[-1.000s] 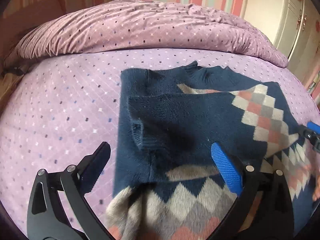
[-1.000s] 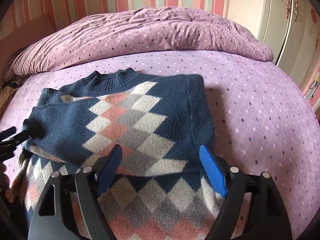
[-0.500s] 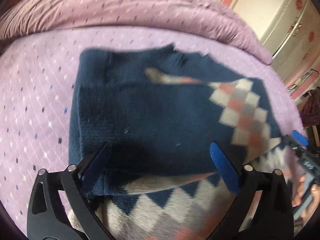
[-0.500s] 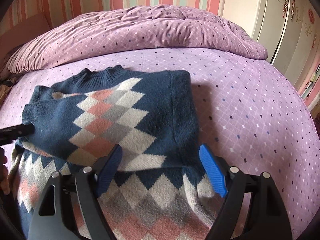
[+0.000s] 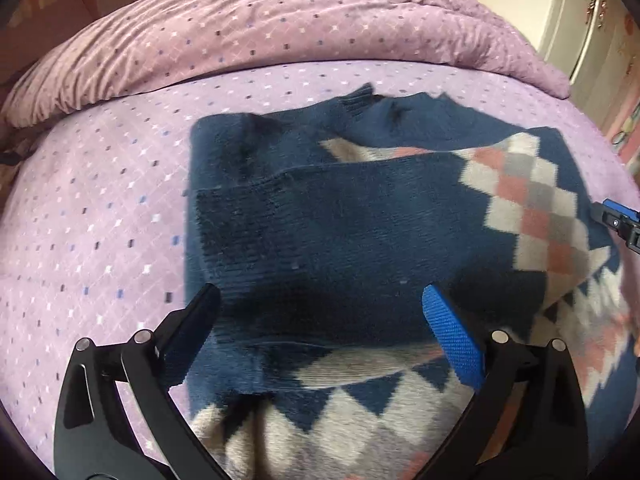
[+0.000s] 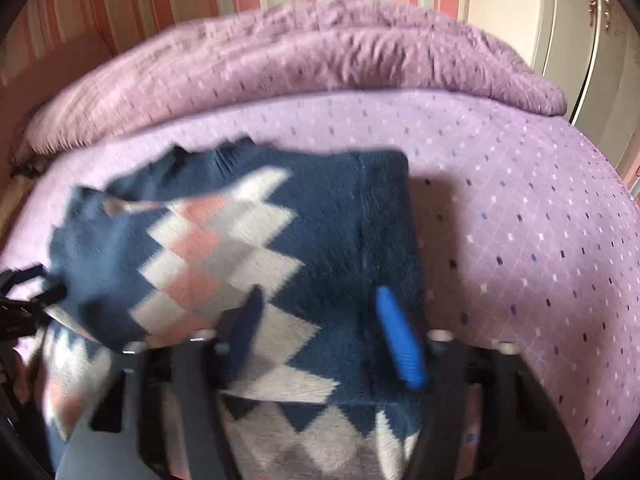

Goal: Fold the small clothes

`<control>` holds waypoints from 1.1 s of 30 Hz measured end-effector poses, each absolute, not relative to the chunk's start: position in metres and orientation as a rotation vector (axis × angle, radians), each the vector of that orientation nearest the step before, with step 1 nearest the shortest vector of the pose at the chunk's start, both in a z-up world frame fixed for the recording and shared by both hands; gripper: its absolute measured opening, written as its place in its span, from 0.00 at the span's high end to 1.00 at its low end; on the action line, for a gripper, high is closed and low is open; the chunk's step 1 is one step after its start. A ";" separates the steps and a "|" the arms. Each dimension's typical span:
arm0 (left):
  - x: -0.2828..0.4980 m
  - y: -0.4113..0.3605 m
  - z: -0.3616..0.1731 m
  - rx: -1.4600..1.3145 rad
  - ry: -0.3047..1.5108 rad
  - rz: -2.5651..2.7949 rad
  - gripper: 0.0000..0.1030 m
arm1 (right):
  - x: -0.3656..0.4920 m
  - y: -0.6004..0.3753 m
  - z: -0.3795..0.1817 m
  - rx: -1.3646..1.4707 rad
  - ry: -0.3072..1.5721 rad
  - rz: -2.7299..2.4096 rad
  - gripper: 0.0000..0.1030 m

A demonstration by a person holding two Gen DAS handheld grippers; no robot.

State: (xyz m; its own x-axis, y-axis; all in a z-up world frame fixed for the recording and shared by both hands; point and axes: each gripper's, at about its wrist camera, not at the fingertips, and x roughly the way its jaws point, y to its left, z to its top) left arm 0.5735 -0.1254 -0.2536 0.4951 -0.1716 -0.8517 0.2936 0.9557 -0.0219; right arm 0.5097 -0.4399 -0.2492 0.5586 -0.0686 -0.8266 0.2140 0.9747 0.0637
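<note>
A small navy sweater (image 5: 360,232) with pink, grey and white diamonds lies on the purple bed, its sleeves folded across the body. It also shows in the right wrist view (image 6: 248,248). My left gripper (image 5: 320,320) is open, its fingers straddling the sweater's lower left part, above the folded navy sleeve. My right gripper (image 6: 320,320) is blurred, its fingers half closed over the sweater's right side; I cannot tell whether they touch the knit. The right gripper's tip shows at the left view's right edge (image 5: 618,220).
The purple dotted bedsheet (image 5: 100,240) spreads to the left and also to the right (image 6: 540,240). A rumpled purple duvet (image 5: 280,28) lies along the back. A white wardrobe (image 6: 580,40) stands at the far right.
My left gripper has pulled back and tilted, so more of the bed shows. My right gripper has moved forward over the sweater's right side and its fingers have narrowed.
</note>
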 end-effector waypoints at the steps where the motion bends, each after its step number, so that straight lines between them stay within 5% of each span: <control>1: 0.574 -0.124 -0.256 0.130 1.018 -0.272 0.03 | 0.511 -0.441 -0.255 0.162 0.987 -0.168 0.64; 4: 0.576 -0.120 -0.265 0.107 1.039 -0.257 0.03 | 0.510 -0.443 -0.267 0.140 1.020 -0.186 0.74; 14: 0.575 -0.121 -0.264 0.105 1.030 -0.233 0.03 | 0.514 -0.447 -0.280 0.125 1.044 -0.187 0.73; 15: 0.572 -0.121 -0.260 0.099 1.024 -0.235 0.03 | 0.512 -0.445 -0.276 0.112 1.036 -0.185 0.72; 16: 0.569 -0.120 -0.257 0.101 1.017 -0.234 0.03 | 0.510 -0.443 -0.272 0.107 1.026 -0.178 0.59; 17: 0.565 -0.121 -0.253 0.107 1.010 -0.233 0.03 | 0.507 -0.441 -0.267 0.113 1.011 -0.159 0.33; 19: 0.555 -0.120 -0.244 0.135 0.994 -0.226 0.03 | 0.492 -0.435 -0.249 0.106 0.942 -0.162 0.14; 33: 0.434 -0.071 -0.205 0.152 0.987 -0.166 0.03 | 0.364 -0.395 -0.199 0.036 0.856 -0.174 0.14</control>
State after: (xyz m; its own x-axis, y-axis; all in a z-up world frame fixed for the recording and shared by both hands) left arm 0.4338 -0.0714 -0.2050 0.5405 -0.0699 -0.8385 0.2075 0.9768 0.0523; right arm 0.3639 -0.3953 -0.1991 0.6425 -0.1384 -0.7537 0.1673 0.9852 -0.0382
